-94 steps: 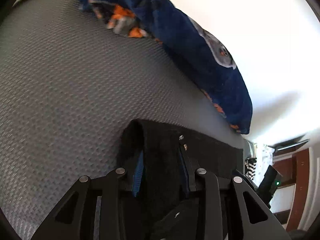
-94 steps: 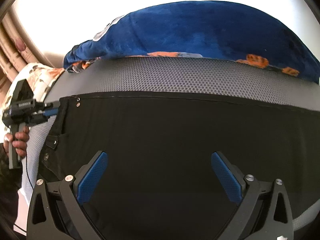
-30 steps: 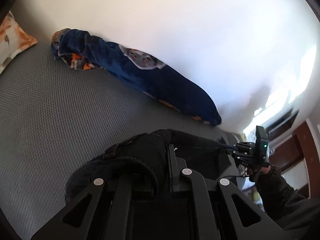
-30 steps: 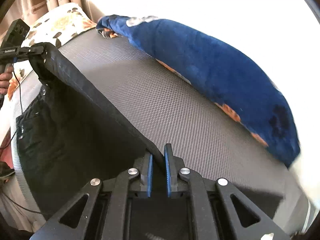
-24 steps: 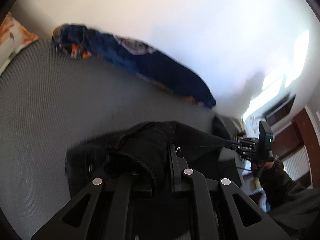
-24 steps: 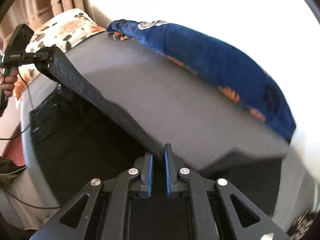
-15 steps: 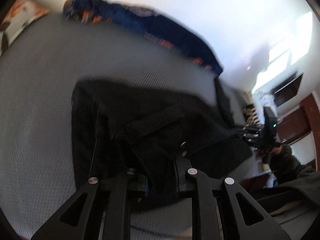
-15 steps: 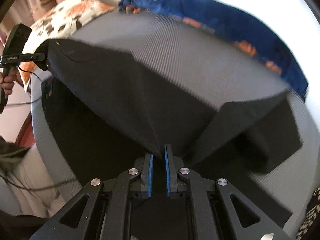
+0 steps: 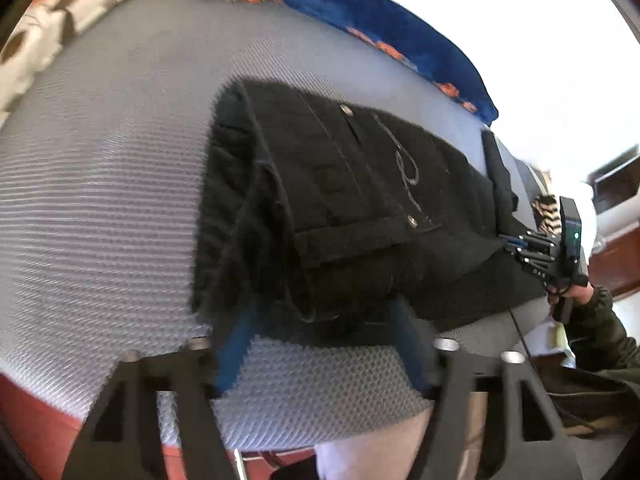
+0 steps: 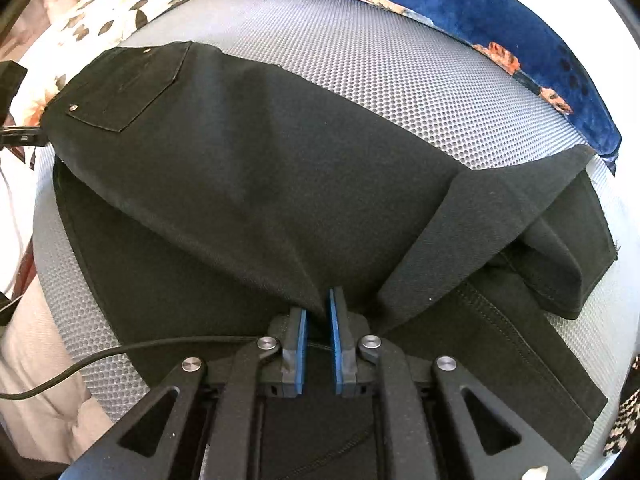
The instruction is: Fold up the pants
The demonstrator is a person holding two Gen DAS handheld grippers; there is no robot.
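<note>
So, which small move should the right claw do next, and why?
Probably open the right claw and let go. The black pants are already folded over onto the grey mattress, the left claw is opening off the waistband, and only the right still pinches the cloth.

surface: I see a grey mesh bed (image 10: 400,80) | on it: black pants (image 10: 260,184) at centre | blue blanket (image 10: 460,4) at 1 o'clock | floral pillow (image 10: 120,4) at 11 o'clock

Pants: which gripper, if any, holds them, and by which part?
The right gripper pinches the pants at a fold of the leg; the left gripper is opening, letting go.
</note>
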